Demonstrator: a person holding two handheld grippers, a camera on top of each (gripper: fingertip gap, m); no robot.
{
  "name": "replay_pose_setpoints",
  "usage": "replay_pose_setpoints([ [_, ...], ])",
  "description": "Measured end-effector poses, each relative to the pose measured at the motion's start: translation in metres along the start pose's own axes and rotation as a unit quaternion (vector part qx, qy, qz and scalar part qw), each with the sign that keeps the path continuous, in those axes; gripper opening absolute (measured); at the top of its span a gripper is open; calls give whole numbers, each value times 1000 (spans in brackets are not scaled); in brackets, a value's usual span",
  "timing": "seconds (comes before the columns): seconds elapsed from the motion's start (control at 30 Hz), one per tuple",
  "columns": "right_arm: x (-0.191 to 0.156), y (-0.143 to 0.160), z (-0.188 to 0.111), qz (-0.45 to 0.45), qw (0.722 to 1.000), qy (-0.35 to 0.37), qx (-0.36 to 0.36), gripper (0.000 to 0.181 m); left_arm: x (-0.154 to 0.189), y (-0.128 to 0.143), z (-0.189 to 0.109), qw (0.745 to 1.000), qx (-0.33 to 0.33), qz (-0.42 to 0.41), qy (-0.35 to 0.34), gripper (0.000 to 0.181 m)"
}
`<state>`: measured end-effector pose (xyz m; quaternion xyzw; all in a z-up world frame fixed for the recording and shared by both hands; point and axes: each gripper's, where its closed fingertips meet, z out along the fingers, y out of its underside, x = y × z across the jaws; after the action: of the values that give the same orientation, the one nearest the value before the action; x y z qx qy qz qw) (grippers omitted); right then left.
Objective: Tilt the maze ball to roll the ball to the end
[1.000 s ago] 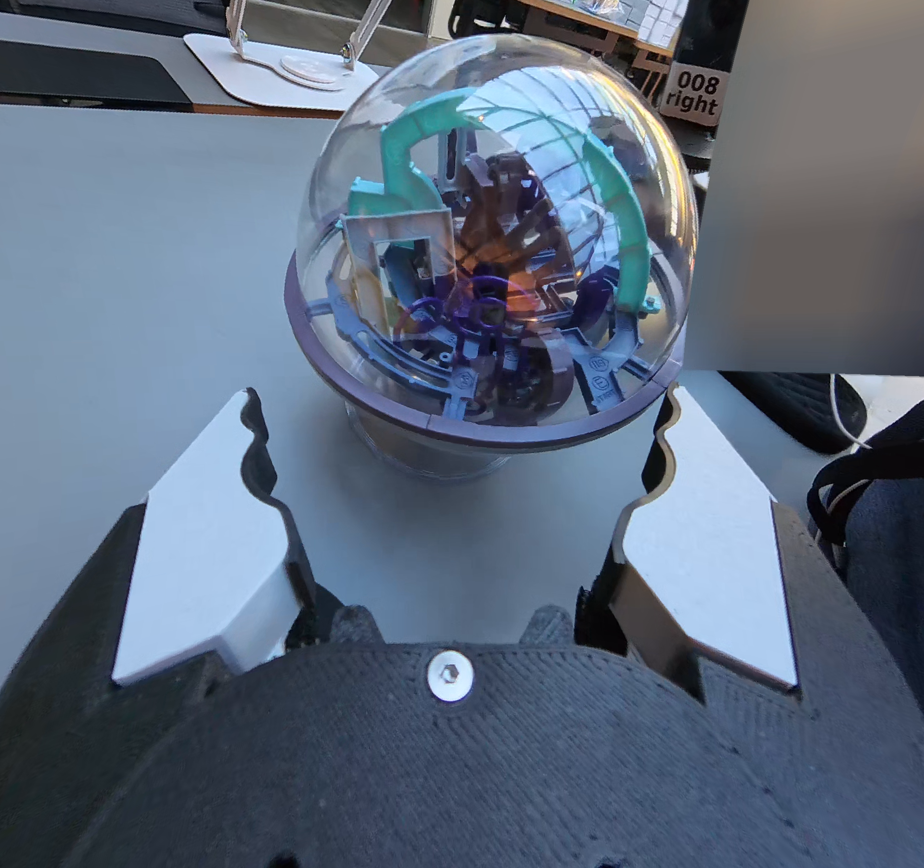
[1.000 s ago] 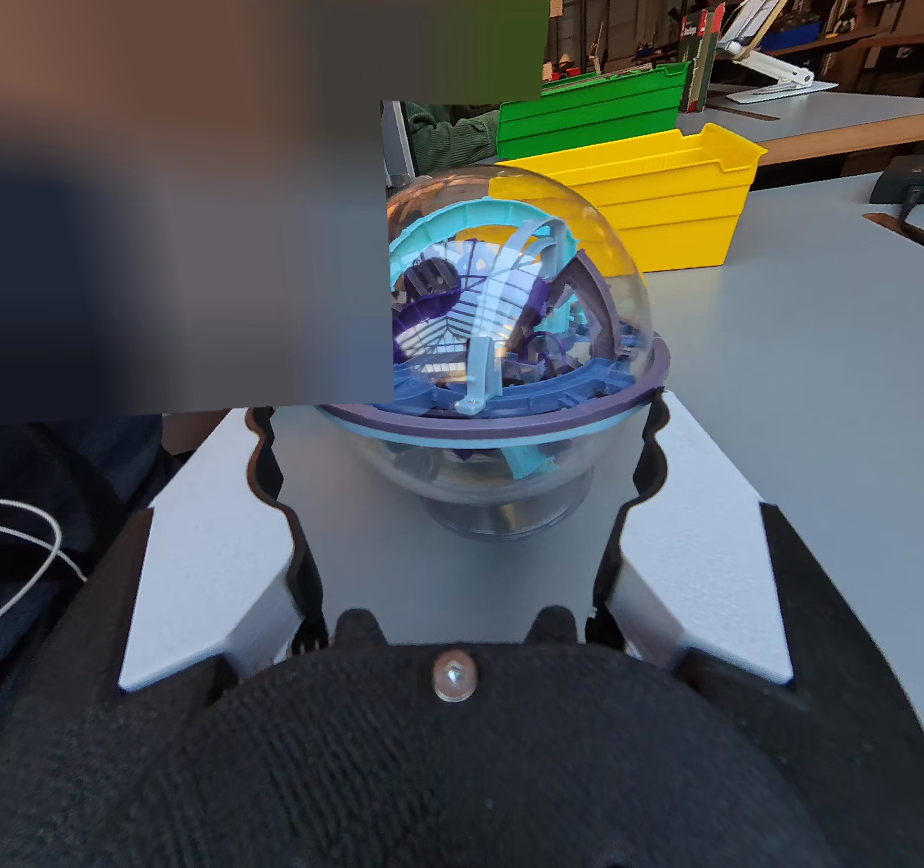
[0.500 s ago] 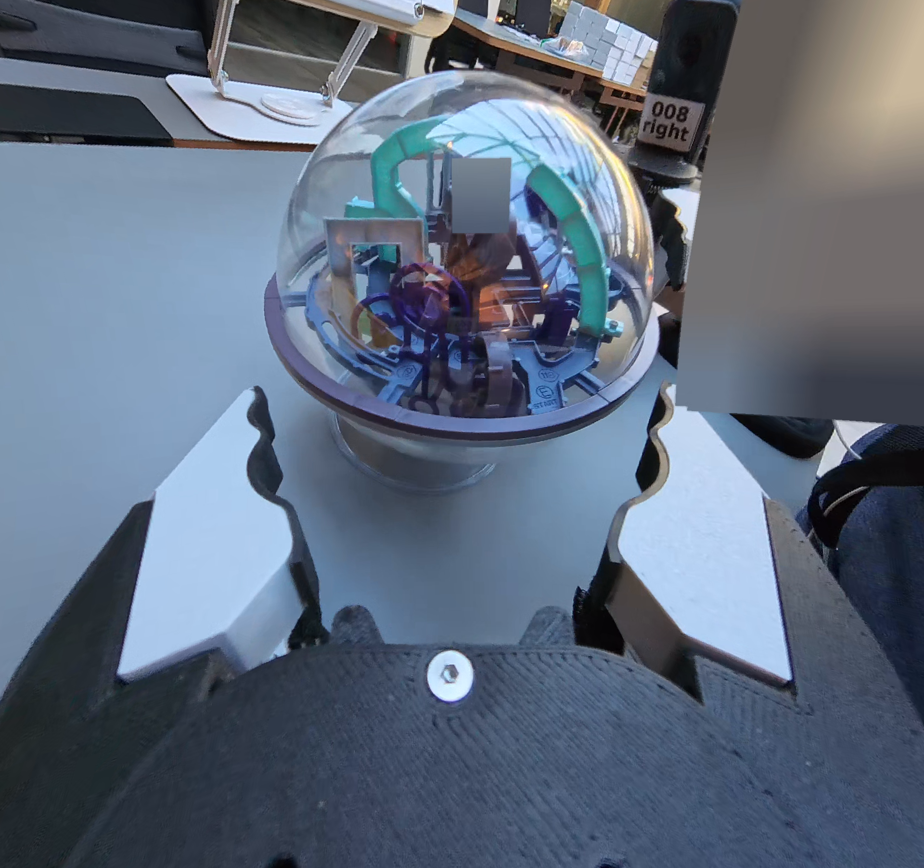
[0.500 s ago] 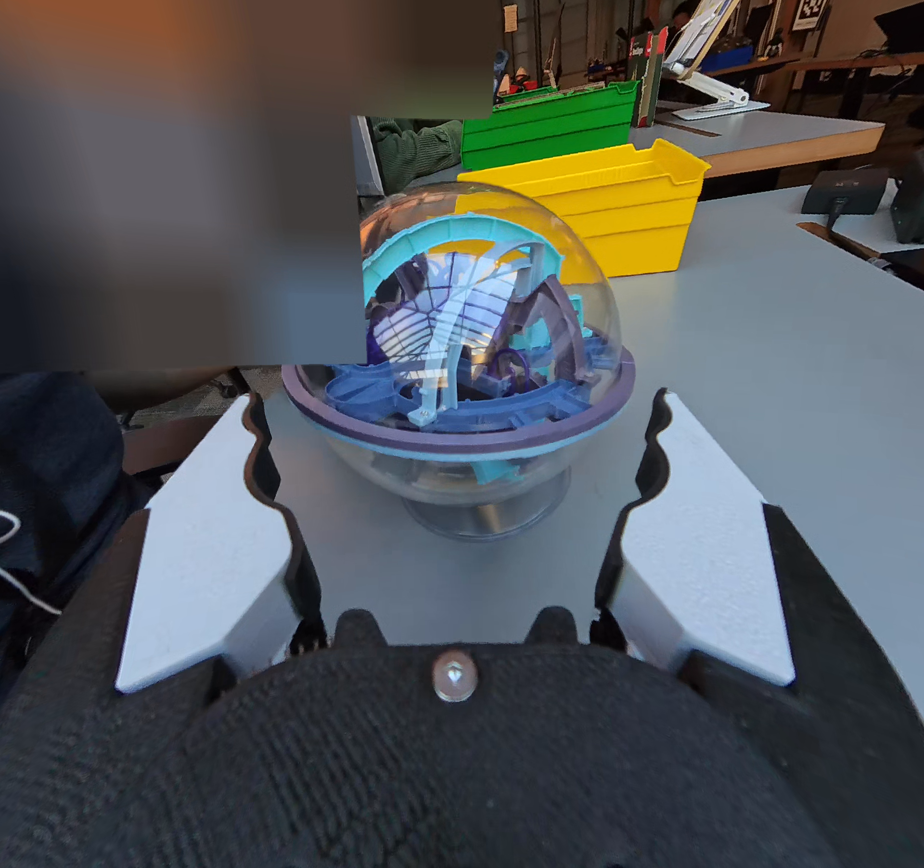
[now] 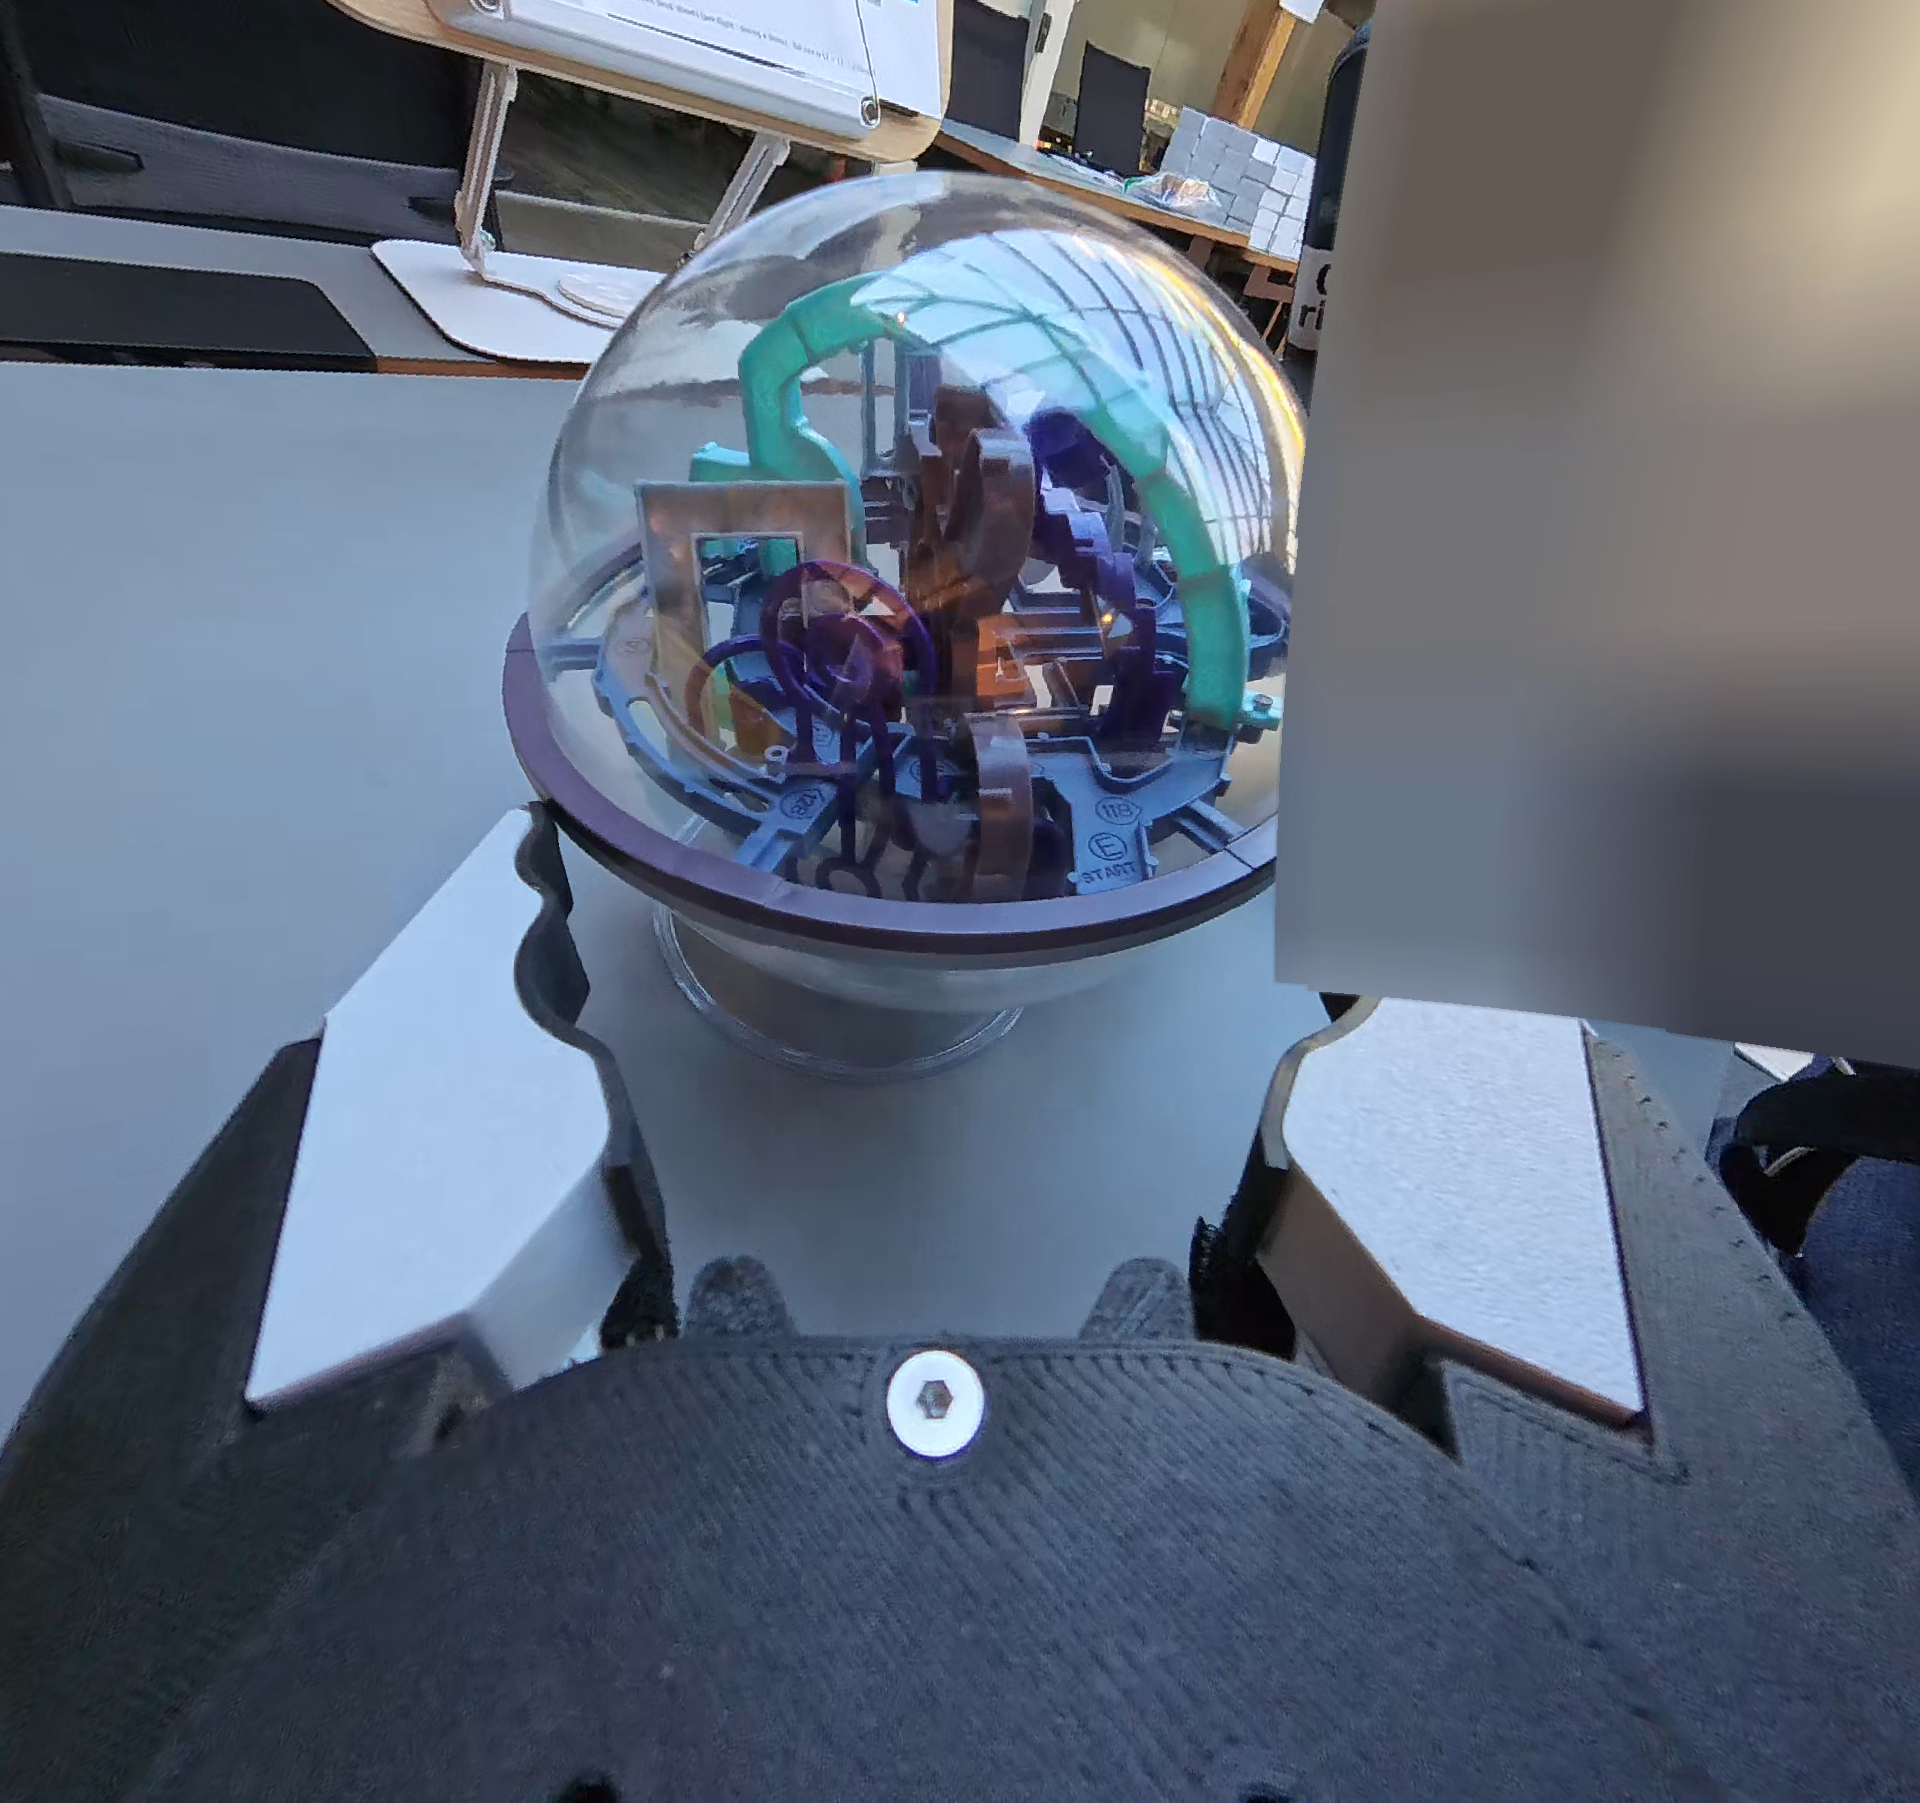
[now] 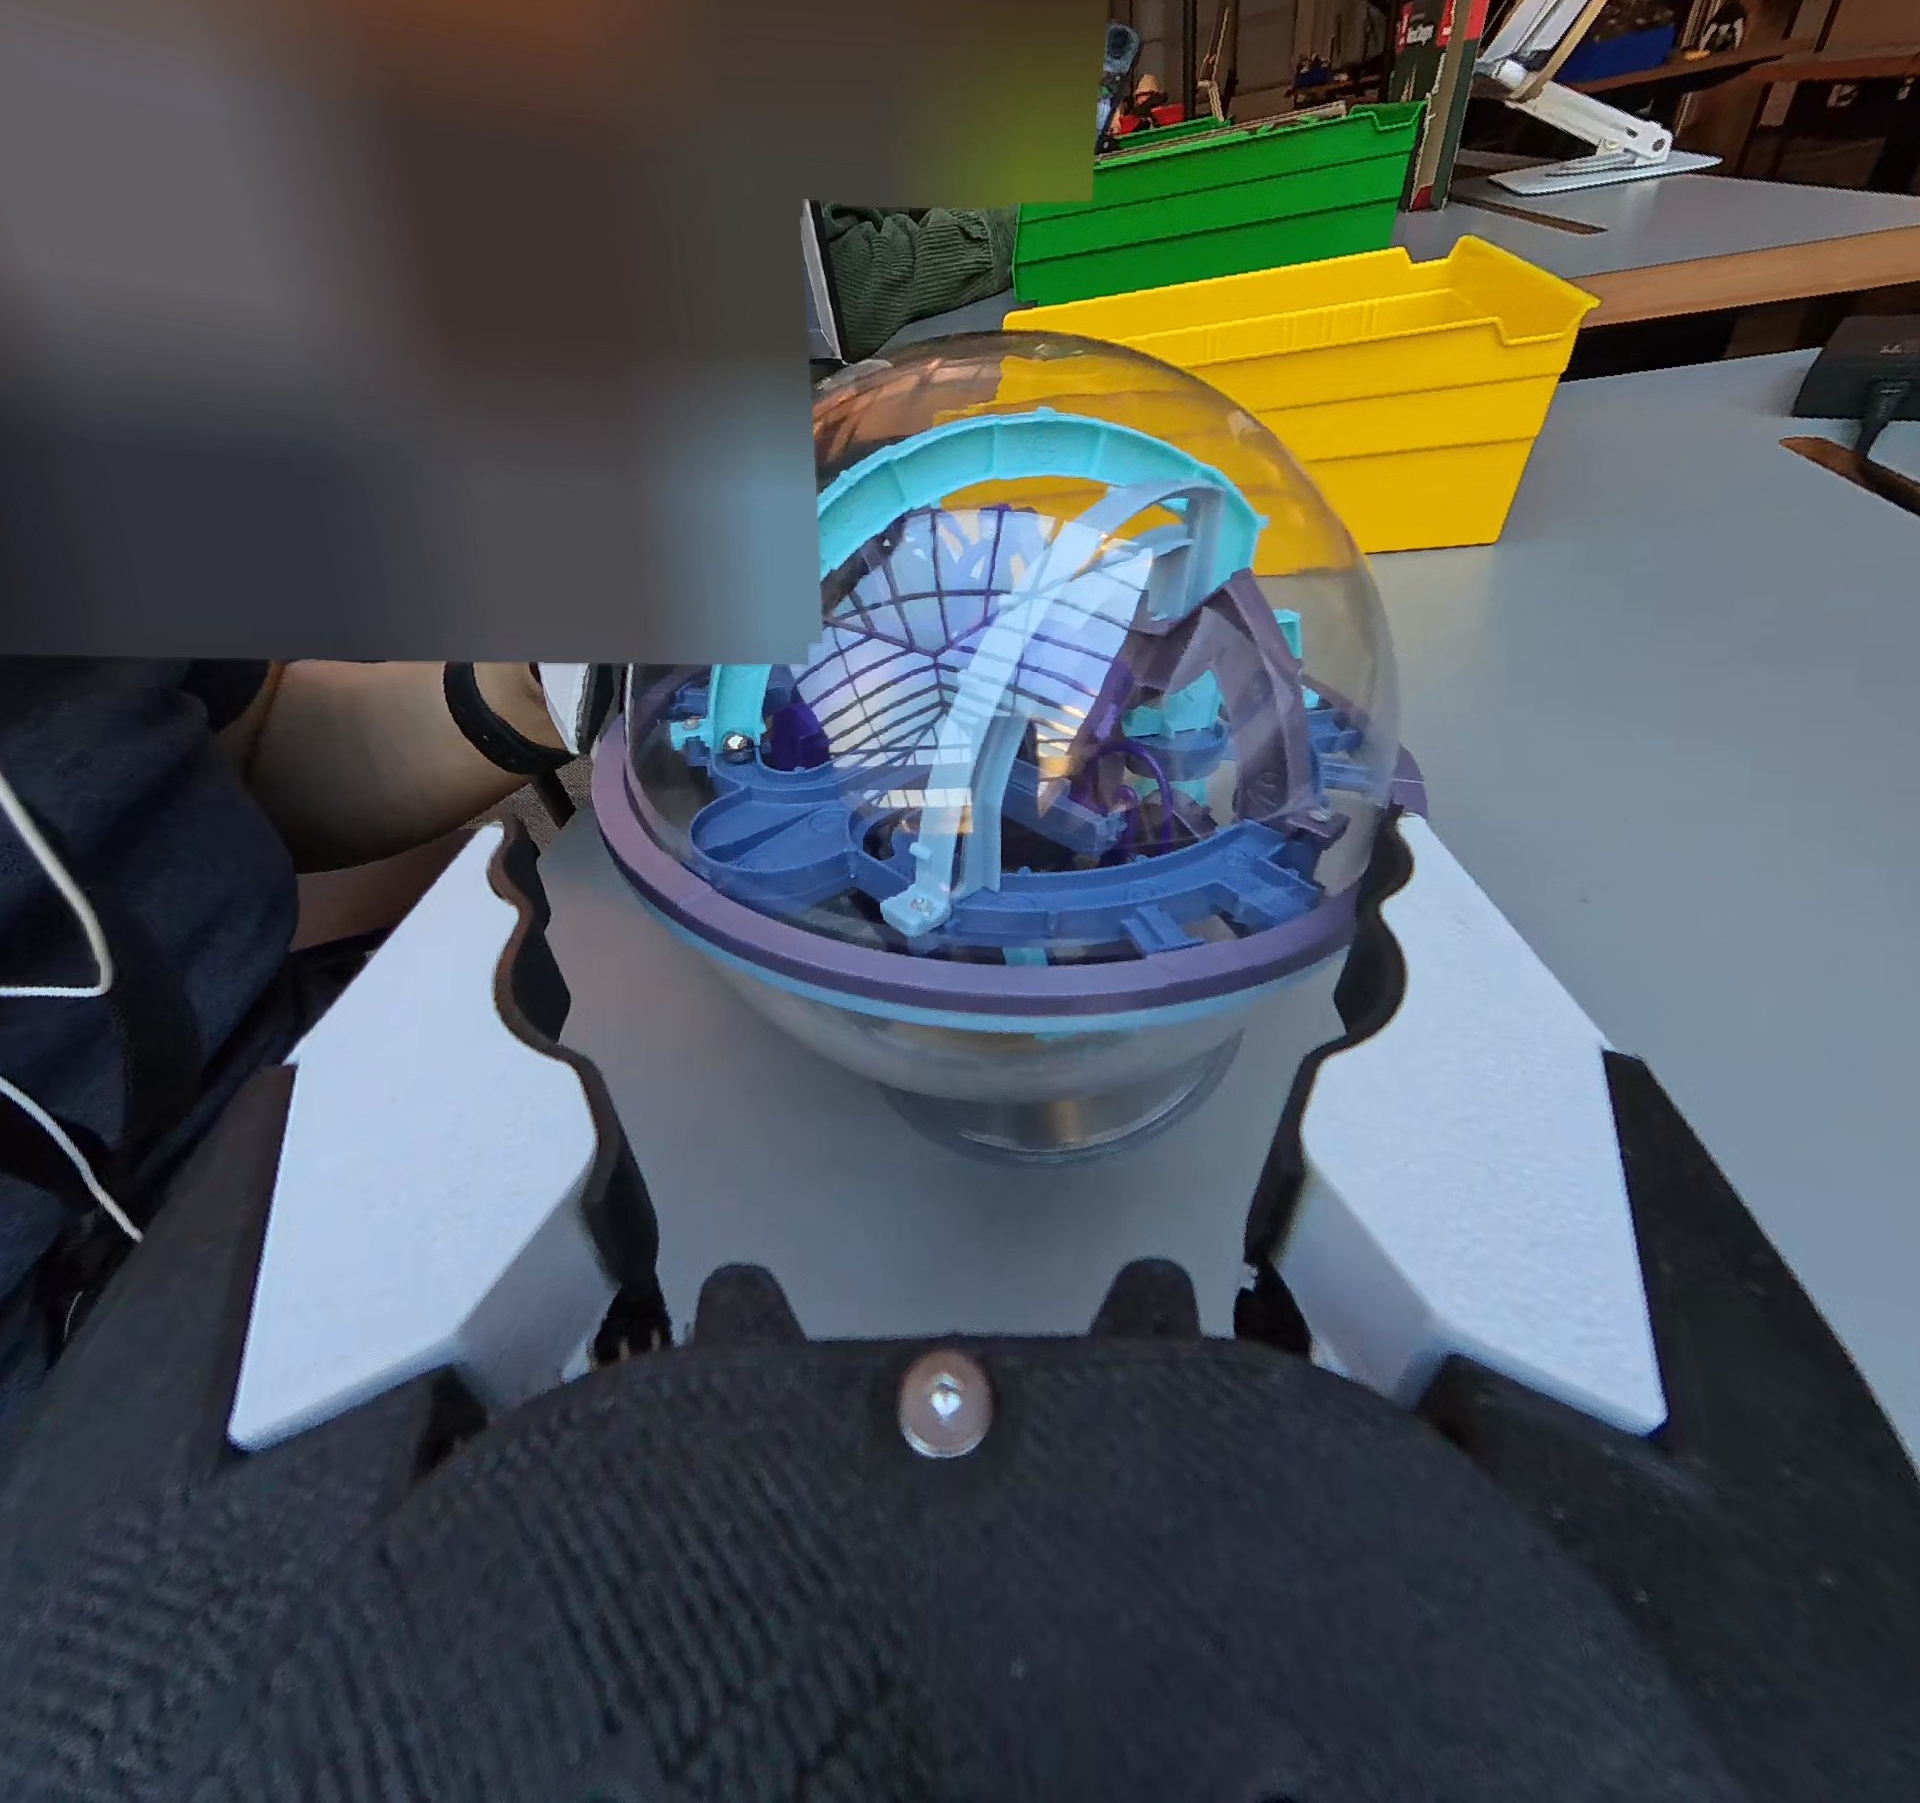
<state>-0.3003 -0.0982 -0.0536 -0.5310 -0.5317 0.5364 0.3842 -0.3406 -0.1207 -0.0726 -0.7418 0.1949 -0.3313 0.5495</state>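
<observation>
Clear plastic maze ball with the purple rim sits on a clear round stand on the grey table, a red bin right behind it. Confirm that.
Wrong colour: the right wrist view shows a yellow plastic bin behind the maze ball. The rest holds.

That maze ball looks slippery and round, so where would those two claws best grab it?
Probably at the purple band around the maze ball's middle, one gripper from each side. It juts out as a ledge, while the dome is smooth. Both the left gripper and right gripper already sit open there.
</observation>
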Motion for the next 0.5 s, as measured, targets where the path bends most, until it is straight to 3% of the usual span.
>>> replay_pose_setpoints([
  [0.27, 9, -2, -9, -46, 999, 10, -18, 153, 3, -1, -3, 1000, 9, -8, -4, 144],
  [0.5, 8, 3, -1, -14, 998, -56, -38, 154, 3, 4, 3, 999, -4, -19, -31, 148],
])
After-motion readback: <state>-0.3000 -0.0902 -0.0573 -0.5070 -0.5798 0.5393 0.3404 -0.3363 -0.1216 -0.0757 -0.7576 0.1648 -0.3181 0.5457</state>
